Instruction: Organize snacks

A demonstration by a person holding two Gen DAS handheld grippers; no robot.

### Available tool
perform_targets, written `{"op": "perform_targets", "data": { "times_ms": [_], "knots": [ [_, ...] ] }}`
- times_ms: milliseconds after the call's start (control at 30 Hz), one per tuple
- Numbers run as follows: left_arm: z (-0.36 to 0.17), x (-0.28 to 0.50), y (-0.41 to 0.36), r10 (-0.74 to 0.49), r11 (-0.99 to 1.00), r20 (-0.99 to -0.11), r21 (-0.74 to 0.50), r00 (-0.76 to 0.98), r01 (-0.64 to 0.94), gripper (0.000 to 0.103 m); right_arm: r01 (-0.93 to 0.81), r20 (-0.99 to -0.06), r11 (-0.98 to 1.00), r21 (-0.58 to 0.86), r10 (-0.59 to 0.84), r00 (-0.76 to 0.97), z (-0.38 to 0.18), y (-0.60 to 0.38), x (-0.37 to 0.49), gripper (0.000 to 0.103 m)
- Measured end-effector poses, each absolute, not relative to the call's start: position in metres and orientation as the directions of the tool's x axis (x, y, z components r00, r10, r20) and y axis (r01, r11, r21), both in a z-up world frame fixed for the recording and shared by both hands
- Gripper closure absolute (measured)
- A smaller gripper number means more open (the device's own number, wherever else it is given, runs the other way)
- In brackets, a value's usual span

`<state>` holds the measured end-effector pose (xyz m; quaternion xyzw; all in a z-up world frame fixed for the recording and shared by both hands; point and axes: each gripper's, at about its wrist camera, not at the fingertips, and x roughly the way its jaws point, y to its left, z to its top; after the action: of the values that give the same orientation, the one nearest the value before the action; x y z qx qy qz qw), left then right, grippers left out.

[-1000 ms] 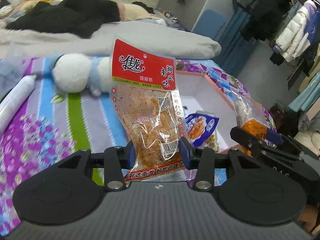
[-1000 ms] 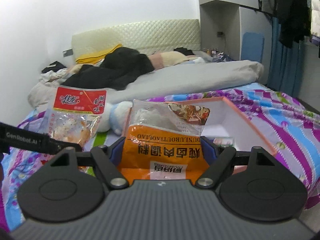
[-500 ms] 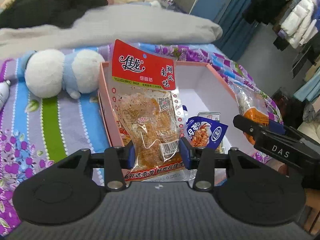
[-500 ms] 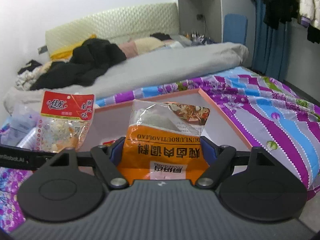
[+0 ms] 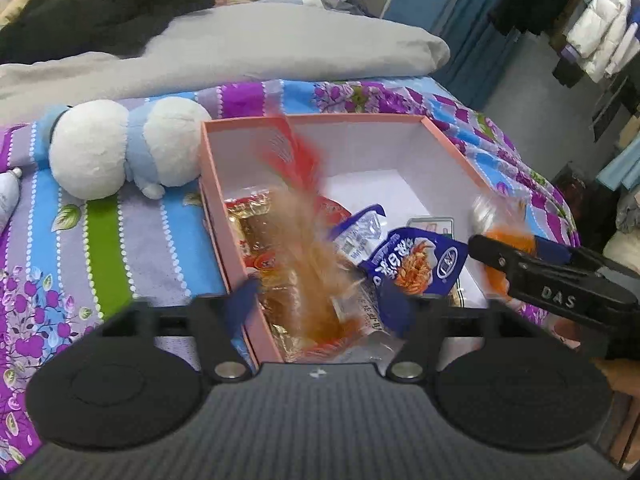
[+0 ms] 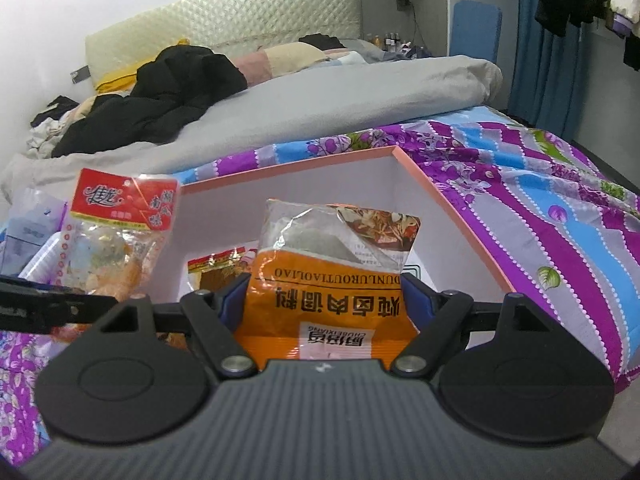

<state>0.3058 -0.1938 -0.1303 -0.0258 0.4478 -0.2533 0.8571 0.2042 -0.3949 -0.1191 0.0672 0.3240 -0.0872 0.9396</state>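
Above the pink box [image 5: 224, 224] on a floral bedspread [image 5: 132, 240]: left gripper [image 5: 320, 300] spread wide, red-topped snack packet [image 5: 298, 216] a blur between its fingers. Beside it, right gripper [image 6: 324, 300] clamped on an orange seasoning packet [image 6: 336, 264] (label upside down), over the box.

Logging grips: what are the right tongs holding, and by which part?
An orange seasoning packet, clamped across its orange printed end; its clear end sticks out ahead.

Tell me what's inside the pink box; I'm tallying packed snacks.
Inside the pink box: a blue-and-white packet, gold-and-red packets at its left wall, a small pale packet behind. The blurred red-topped packet covers whatever lies beneath.
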Motion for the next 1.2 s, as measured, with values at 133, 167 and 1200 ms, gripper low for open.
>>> {"op": "perform_targets", "data": {
  "times_ms": [133, 167, 1200],
  "knots": [
    [-0.118, 0.301, -0.187, -0.454, 0.875, -0.734, -0.260, 0.505, 0.408, 0.016, 0.214, -0.610, 0.973, 0.085, -0.119, 0.783, -0.113, -0.397, 0.200, 0.003],
    [-0.114, 0.299, -0.185, -0.457, 0.875, -0.730, -0.263, 0.509, 0.407, 0.016, 0.218, -0.607, 0.972, 0.086, -0.123, 0.785, -0.111, -0.397, 0.198, 0.003],
    [0.004, 0.148, -0.133, -0.519, 0.853, -0.534, -0.268, 0.668, 0.448, 0.016, 0.176, -0.396, 0.971, 0.163, -0.099, 0.913, -0.020, -0.362, 0.063, 0.003]
  ]
}}
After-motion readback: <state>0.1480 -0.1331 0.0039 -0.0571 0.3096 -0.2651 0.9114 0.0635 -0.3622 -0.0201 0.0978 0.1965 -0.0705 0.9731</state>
